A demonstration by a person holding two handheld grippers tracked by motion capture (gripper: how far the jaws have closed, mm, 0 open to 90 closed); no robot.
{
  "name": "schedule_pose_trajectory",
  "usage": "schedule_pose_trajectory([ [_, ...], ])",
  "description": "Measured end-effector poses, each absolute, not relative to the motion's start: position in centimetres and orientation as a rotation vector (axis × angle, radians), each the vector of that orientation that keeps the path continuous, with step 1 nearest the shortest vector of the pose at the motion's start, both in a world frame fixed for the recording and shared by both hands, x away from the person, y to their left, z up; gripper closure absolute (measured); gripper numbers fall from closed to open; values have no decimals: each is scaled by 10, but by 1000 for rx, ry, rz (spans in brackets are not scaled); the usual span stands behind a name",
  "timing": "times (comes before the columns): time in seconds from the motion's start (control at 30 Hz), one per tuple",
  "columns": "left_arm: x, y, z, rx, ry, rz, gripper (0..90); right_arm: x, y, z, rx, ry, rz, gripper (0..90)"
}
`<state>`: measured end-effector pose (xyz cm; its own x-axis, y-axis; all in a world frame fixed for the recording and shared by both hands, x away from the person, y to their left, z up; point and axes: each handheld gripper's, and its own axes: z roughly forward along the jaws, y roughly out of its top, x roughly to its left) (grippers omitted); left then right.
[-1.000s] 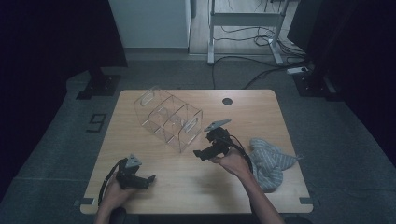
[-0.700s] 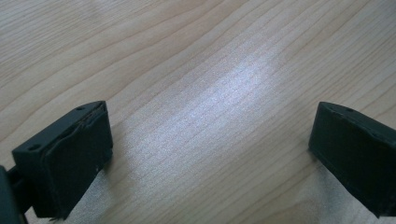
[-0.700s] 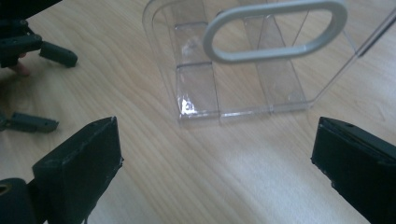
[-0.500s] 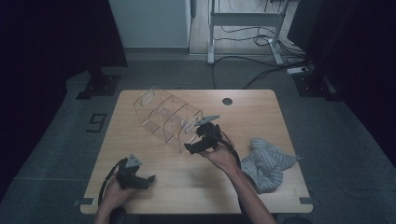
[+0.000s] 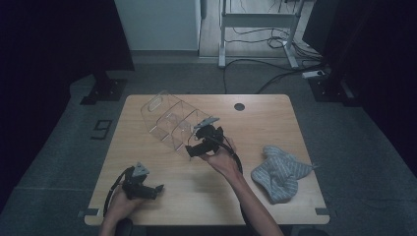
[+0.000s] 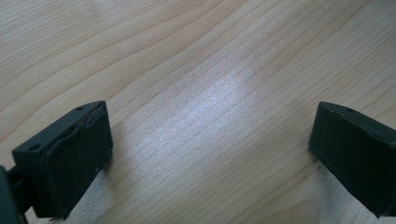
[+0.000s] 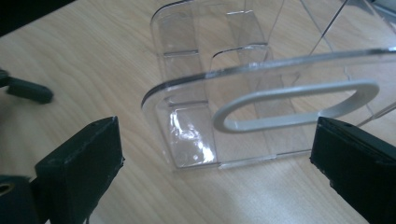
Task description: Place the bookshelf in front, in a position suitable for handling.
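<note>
Two black jaws of the right gripper stand apart, facing the clear organizer's handled end; its length probably runs away up-left.

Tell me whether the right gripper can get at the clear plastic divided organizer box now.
Probably yes: the right gripper is open just before the clear plastic divided organizer box, its handle-slot end between the spread jaws, nothing between them.

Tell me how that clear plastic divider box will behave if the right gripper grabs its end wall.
The clear box looks stiff, thin-walled and probably light, so it may slide on the table. Its glossy walls may slip between the open right gripper jaws.
</note>
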<state>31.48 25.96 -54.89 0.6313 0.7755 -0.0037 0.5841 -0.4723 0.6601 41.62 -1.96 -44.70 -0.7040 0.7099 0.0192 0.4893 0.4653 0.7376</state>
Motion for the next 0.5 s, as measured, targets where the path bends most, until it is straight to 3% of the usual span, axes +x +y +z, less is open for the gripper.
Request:
schedule_pose_trajectory([
  [0.5, 315, 260, -549, 2221, 1057, 394, 0, 426, -21, -451, 1051, 2381, 987, 87],
])
